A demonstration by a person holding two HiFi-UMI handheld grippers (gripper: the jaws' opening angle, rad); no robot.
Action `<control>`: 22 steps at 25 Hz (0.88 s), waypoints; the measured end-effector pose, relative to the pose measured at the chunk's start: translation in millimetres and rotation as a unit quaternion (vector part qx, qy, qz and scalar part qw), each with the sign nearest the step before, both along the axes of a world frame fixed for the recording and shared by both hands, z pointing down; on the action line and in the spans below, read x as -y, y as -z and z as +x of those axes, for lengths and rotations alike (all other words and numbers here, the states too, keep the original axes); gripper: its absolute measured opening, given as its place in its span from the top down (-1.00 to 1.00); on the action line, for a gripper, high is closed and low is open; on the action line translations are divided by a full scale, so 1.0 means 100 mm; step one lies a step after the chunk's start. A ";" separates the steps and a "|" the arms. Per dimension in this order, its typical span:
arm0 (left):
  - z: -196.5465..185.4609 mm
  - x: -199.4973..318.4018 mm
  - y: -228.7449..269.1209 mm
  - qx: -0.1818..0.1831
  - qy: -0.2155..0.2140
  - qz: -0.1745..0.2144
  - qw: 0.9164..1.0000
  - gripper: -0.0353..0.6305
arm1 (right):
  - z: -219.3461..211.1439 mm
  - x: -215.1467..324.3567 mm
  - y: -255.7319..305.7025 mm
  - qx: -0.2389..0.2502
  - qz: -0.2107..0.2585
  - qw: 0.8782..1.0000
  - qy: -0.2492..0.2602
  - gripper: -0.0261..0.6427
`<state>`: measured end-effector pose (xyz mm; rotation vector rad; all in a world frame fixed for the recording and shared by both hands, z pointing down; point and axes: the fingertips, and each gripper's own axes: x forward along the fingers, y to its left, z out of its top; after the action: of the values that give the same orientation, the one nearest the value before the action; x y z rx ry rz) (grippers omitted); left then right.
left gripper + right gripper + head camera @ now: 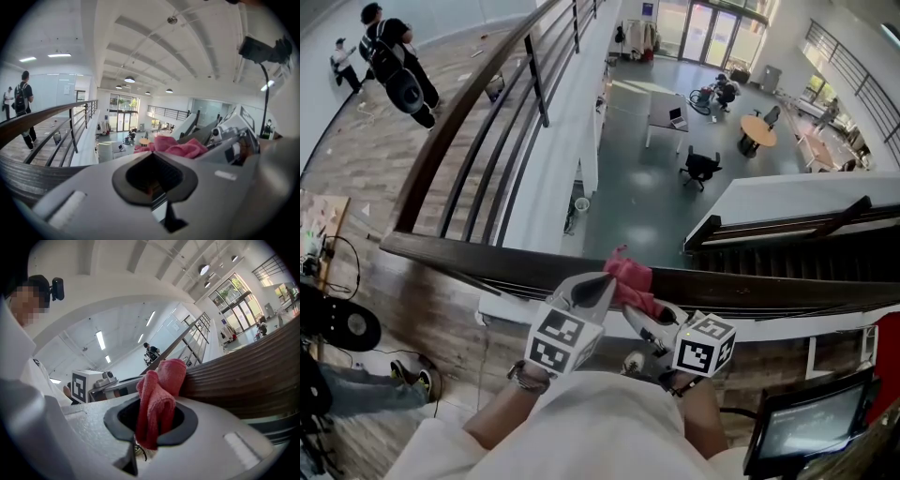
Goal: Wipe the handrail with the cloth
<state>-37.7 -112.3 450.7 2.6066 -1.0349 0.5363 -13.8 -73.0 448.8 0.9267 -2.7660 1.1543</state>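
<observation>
Your right gripper (154, 420) has its fingers pinched shut on a fold of the pink cloth (630, 279), and the bunched end sits on top of the dark handrail (787, 286), just right of the corner where it meets the run going away from you. Your left gripper (602, 281) sits just beside the cloth with its fingers closed together on nothing.

The main risk is the drop. The rail edges an open gap over the lower floor (642, 202), and only a narrow fold of cloth is pinched, so a hard drag along the wood could pull it free and send it over the edge. The cloth is also wadded up, so if you tilt the right gripper the bare fingers may scrape the rail instead of wiping it. With both grippers this close, they could knock together.

Count: one cloth, two grippers, one handrail with two runs, and two people (394, 56) on the far walkway
</observation>
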 end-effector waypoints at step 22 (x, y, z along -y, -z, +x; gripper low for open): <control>-0.16 -0.02 0.04 0.004 0.002 -0.002 1.000 0.88 | -0.20 0.02 0.02 0.015 -0.011 1.000 0.021 0.74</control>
<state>-53.7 -110.2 447.1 2.6002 -1.0394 0.5479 -33.4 -74.6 447.1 0.8521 -2.7751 1.2002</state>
